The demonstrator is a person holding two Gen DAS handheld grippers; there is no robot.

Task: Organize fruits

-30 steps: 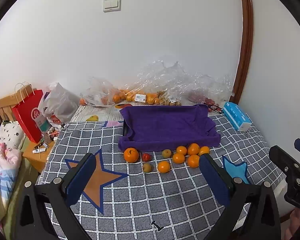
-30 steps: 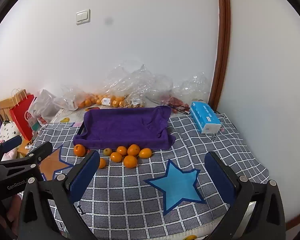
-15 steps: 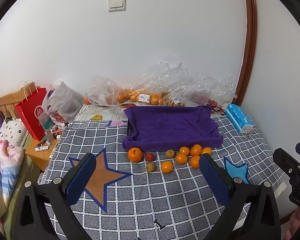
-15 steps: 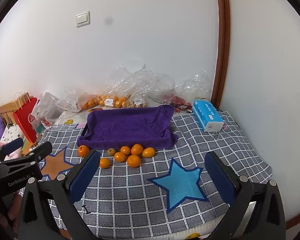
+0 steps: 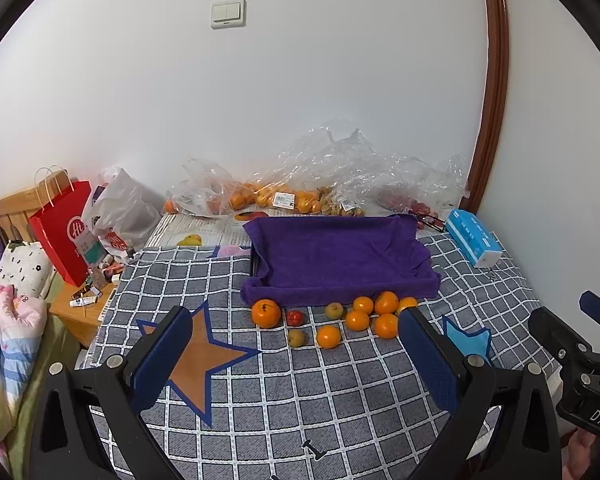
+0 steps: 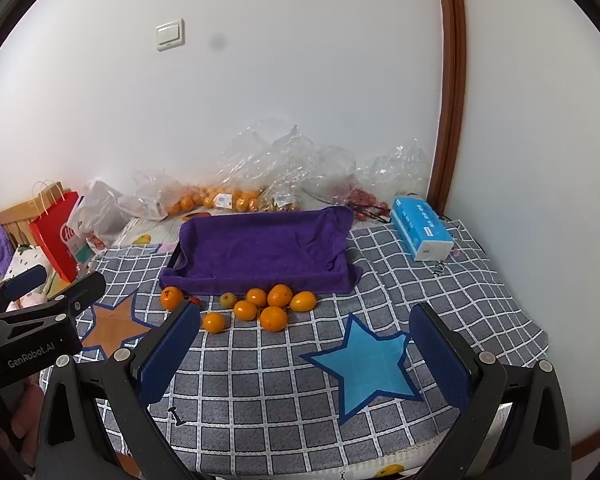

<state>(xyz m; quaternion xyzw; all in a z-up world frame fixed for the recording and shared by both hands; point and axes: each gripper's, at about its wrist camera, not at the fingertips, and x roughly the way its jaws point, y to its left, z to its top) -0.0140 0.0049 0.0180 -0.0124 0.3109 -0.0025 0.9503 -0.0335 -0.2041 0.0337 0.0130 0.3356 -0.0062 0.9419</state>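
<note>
Your biggest hazard is the checked cloth (image 6: 260, 380): it lies soft and wrinkled, so a gripper that drags across it may shift every fruit at once. Next is the tray (image 5: 340, 256), lined with a purple towel and empty so far; its towel edge droops over the near rim, and a fruit set down on that fold could roll back out. Behind it sit crinkled bags (image 5: 340, 176) of more fruit, and reaching too far risks snagging the plastic.

The fruits lie in a loose row just in front of the tray. The big orange (image 5: 265, 313) is at the left end, the small red fruit (image 5: 295, 317) just beside it, a greenish one (image 5: 334, 311) further along, and a cluster of oranges (image 6: 274, 308) touching each other. Round fruit on soft cloth may roll if you nudge a neighbour, and in the cluster you could easily pinch two.

Your left gripper (image 5: 300, 356) is spread wide and empty, well short of the row. Your right gripper (image 6: 304, 354) is likewise wide and empty, over the blue star (image 6: 364, 364).

Writing: the left gripper's body reads "GenRobot.AI" in the right view; the right one shows "DAS" at the left view's edge. The red bag (image 5: 66, 228) carries a round white logo you can't quite read. The blue box (image 6: 422, 226) and the price labels are too small to read.
</note>
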